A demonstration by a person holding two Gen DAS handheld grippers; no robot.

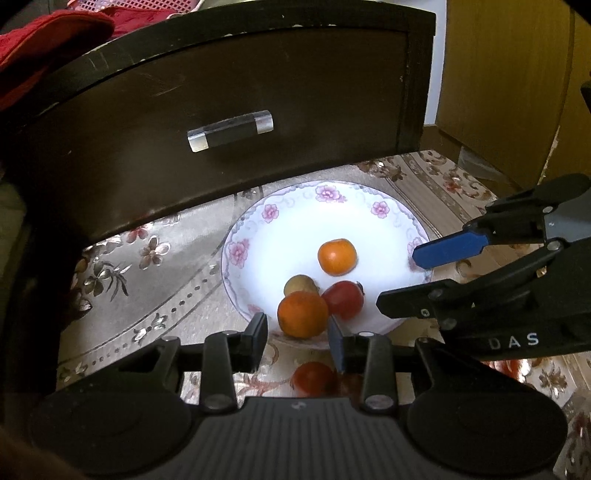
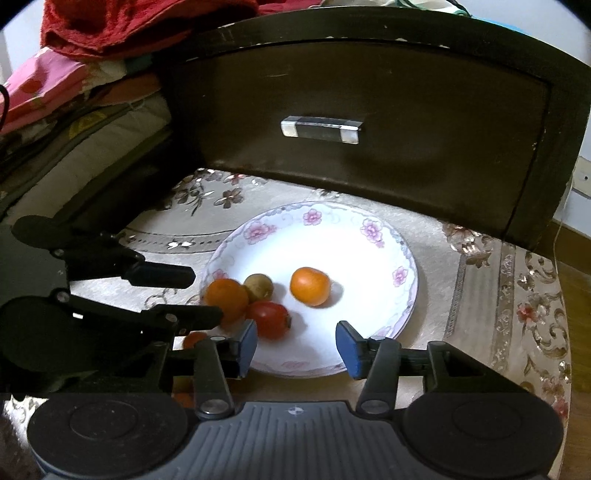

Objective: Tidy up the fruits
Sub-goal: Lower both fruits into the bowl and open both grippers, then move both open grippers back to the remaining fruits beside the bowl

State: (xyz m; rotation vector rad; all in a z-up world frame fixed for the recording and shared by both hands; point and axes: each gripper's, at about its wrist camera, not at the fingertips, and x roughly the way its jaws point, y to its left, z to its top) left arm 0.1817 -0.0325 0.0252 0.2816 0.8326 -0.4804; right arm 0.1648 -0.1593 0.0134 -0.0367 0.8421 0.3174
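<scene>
A white plate with pink flowers (image 1: 280,229) (image 2: 369,258) sits on the patterned table. On it lie an orange (image 1: 337,256) (image 2: 309,286), a second orange (image 1: 302,314) (image 2: 226,299), a small brownish fruit (image 1: 300,285) (image 2: 258,286) and a red tomato (image 1: 343,299) (image 2: 269,319). Another red tomato (image 1: 314,378) (image 2: 194,339) lies on the table off the plate's near edge. My left gripper (image 1: 297,341) (image 2: 190,295) is open and empty, with the near orange between its fingertips. My right gripper (image 2: 295,347) (image 1: 400,280) is open and empty over the plate's near rim.
A dark wooden drawer front with a clear handle (image 1: 231,130) (image 2: 320,129) stands right behind the plate. Red cloth (image 2: 129,22) and folded bedding (image 2: 74,122) lie to the left. A floral tablecloth (image 1: 147,295) (image 2: 498,295) covers the table.
</scene>
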